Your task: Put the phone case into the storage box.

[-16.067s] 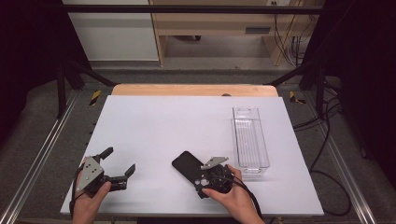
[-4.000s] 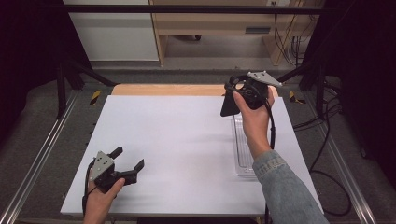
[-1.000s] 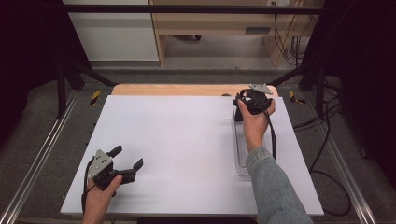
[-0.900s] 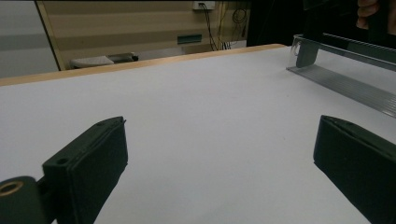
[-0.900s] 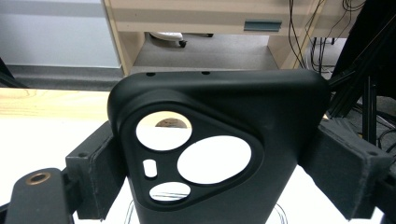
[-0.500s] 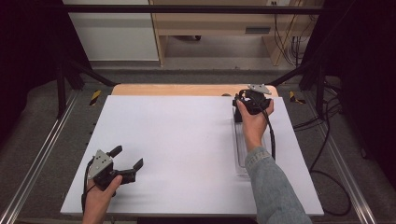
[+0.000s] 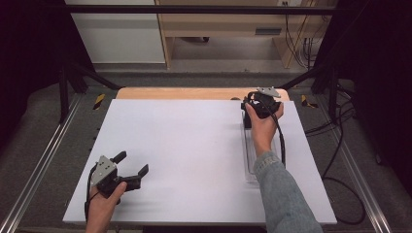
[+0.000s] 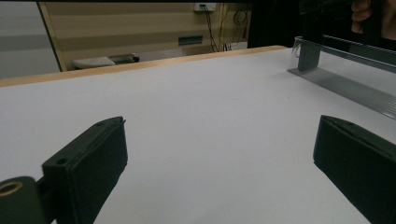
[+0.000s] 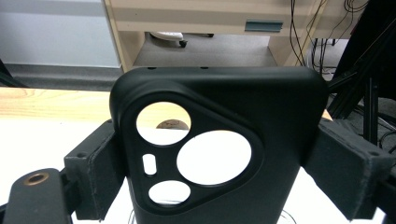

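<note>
1. the right gripper (image 7: 252, 108) is at the far right of the white table (image 7: 194, 145), about two o'clock from the table's middle in the high view, held up by the right hand (image 7: 262, 127) with the denim sleeve (image 7: 286, 199) reaching in from the bottom edge.
2. in the right gripper view its two black jaws press on the two side edges of a black phone case (image 9: 219, 140), one jaw at nine o'clock of the case and the other at three o'clock; the jaws stand wide because the case is wide, and the case is clamped between them.
3. the case stands upright in that grip, its camera cut-outs showing the pale table and wood edge through them.
4. the clear plastic tray (image 7: 252, 167) lies on the table under and just nearer than the right gripper, running lengthwise toward six o'clock beside the forearm; in the left gripper view the case's lower end is down at the tray's far end (image 8: 308, 56), though i cannot tell if it touches the tray floor.
5. the left gripper (image 7: 131, 167) is at the near left, around eight o'clock from the table's middle, held low over the table by the left hand (image 7: 104, 204).
6. its jaws are spread wide apart with nothing between them, just bare white table in the left gripper view.
7. the two grippers are well apart, on opposite corners of the table.
</note>
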`<control>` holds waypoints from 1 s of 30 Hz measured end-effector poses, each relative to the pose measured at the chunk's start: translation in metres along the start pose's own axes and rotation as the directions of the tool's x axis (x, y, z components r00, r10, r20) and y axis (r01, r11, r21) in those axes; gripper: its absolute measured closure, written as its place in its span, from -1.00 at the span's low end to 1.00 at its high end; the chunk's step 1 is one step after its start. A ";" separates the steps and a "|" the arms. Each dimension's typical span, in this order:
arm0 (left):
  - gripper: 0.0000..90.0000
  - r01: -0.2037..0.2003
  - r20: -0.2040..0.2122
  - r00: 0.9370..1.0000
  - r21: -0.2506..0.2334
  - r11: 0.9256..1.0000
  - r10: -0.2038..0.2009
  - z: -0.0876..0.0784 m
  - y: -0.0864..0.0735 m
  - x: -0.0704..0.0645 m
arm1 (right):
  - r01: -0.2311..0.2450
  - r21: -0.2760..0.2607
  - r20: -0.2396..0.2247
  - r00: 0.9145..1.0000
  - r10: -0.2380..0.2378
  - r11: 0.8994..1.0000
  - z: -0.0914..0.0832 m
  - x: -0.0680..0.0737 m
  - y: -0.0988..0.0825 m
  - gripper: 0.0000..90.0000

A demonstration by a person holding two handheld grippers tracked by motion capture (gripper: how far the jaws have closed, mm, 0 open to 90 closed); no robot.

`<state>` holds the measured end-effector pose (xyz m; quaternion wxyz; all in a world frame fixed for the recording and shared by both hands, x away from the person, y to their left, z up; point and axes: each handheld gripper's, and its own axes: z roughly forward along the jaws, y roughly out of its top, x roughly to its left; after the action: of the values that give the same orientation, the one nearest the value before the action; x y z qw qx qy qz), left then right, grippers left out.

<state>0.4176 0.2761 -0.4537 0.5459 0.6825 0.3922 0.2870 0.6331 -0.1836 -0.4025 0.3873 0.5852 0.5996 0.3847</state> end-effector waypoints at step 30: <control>-0.93 0.000 0.002 1.000 0.006 1.000 0.000 0.001 0.000 -0.001 | -0.018 0.012 0.003 1.000 0.018 1.000 0.010 0.002 0.000 -0.71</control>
<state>0.4181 0.2749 -0.4542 0.5442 0.6846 0.3924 0.2851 0.6422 -0.1815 -0.4062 0.3813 0.5935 0.5959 0.3838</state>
